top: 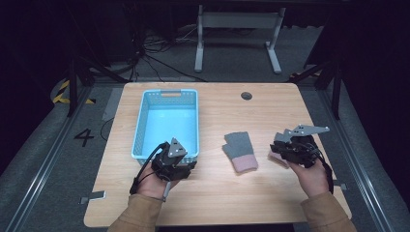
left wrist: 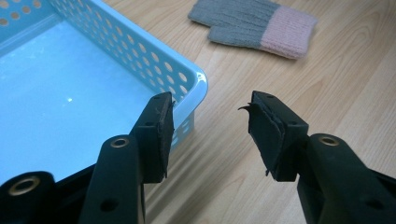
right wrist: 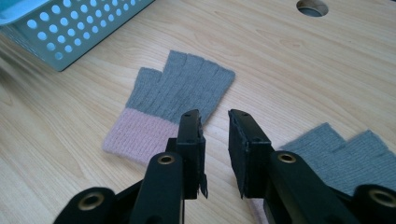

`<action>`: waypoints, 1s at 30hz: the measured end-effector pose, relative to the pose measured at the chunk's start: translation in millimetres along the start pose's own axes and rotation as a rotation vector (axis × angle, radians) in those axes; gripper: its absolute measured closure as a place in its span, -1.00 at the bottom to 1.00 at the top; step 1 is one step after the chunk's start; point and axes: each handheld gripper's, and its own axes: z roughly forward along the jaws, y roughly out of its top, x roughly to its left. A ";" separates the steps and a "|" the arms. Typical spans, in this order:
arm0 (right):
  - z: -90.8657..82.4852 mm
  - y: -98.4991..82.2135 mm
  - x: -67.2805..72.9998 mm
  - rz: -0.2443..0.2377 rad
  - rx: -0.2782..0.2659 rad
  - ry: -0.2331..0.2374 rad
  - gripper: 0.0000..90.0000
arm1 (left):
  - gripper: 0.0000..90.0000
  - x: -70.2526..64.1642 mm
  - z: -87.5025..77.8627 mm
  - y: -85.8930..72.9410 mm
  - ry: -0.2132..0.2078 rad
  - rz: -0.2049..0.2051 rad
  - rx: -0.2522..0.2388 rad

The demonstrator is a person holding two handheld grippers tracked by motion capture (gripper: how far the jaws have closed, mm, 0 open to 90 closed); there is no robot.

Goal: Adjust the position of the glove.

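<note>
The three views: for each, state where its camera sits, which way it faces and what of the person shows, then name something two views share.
High view: above the person's side, facing forward and down on the table; forearms, hands, left gripper and right gripper show.
Left gripper view: on the left gripper, facing the basket corner; its open jaws show.
Right gripper view: on the right gripper, low over the table, facing one glove, a second glove beside its jaws; these stand apart, empty.
Shared: basket and glove.

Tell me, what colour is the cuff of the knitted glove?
Pink cuff, clearest in the right gripper view.
</note>
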 end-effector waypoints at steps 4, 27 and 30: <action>2.0 0.7 2.4 -0.008 0.000 0.008 0.64 | 0.12 -1.8 0.9 1.0 -0.008 0.005 0.006; 46.1 24.6 27.6 -0.037 0.053 0.080 0.43 | 0.07 -1.7 1.4 0.2 -0.036 -0.028 0.000; 57.6 28.3 28.8 -0.026 0.076 0.076 0.40 | 0.07 -2.3 2.4 0.2 -0.032 -0.017 0.008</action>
